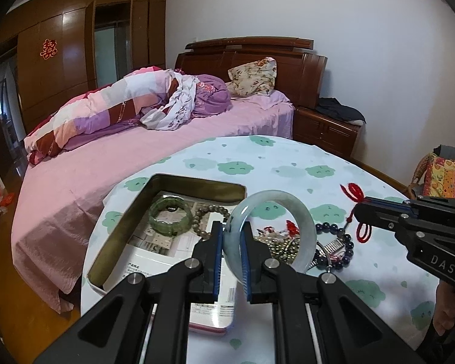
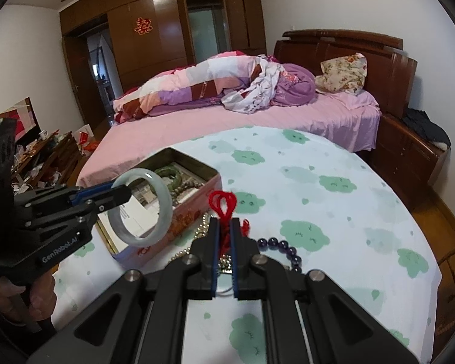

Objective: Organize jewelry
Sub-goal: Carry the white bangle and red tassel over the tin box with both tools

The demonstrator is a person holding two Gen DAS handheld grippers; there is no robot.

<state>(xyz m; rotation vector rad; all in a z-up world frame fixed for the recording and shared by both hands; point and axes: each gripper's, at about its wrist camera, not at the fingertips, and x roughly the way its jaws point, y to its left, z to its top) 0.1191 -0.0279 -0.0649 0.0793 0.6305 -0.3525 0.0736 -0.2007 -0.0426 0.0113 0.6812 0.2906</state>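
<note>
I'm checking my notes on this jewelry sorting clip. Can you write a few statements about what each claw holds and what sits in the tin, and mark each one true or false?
1. The left claw grips a pale bangle. True.
2. The right claw is open and holds nothing. False: it is shut on a red cord.
3. A green bracelet lies inside the tin. True.
4. The tin's lid is on. False: the tin is open, its contents showing.
5. Dark purple beads lie on the tablecloth outside the tin. True.
</note>
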